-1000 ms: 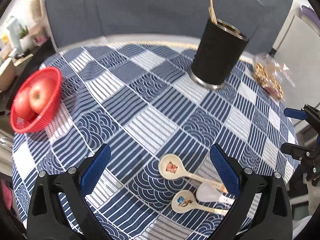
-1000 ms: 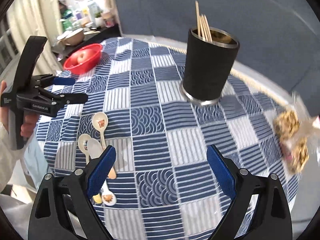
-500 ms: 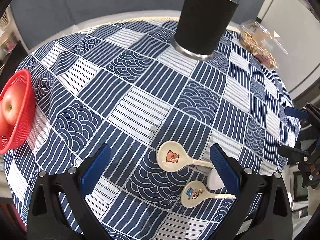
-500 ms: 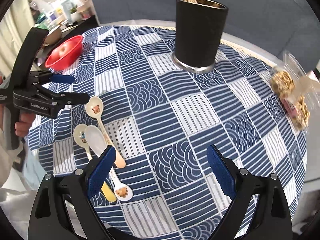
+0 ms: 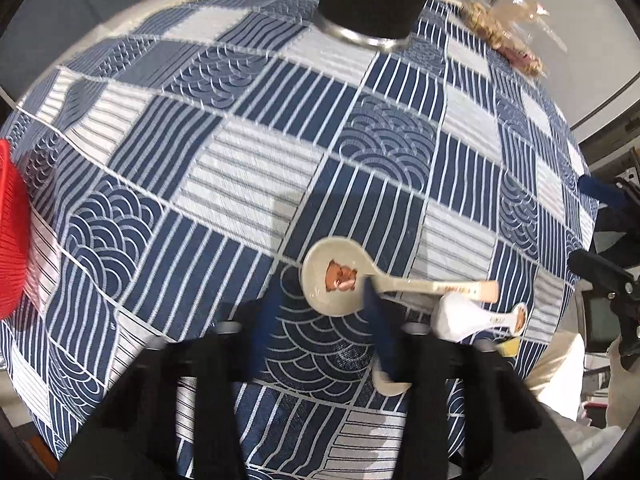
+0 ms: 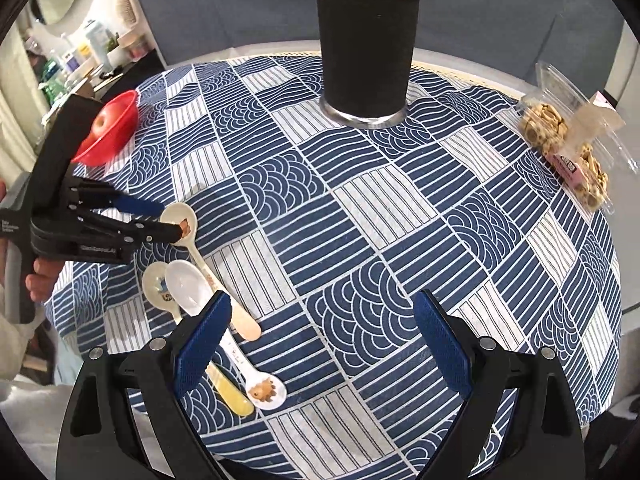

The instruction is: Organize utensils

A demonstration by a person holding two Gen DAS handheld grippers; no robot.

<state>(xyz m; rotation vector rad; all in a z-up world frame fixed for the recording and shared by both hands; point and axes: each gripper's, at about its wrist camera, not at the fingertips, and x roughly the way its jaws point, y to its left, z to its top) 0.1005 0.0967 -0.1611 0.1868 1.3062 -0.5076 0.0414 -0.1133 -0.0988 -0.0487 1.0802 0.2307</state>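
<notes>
The left gripper (image 6: 170, 220) was lowered at the bowl of the pink-handled spoon (image 6: 200, 256), its jaws narrowed from the wide spread seen half a second earlier. The right gripper (image 6: 322, 344) was held wide open above the tablecloth (image 6: 360, 208), nothing between its fingers. The black holder (image 6: 367, 52) stood well apart.

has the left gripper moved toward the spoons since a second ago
Yes. In the right wrist view the left gripper has moved in from the table's edge and now reaches the bowl of the top spoon, its fingers closer together.
</notes>
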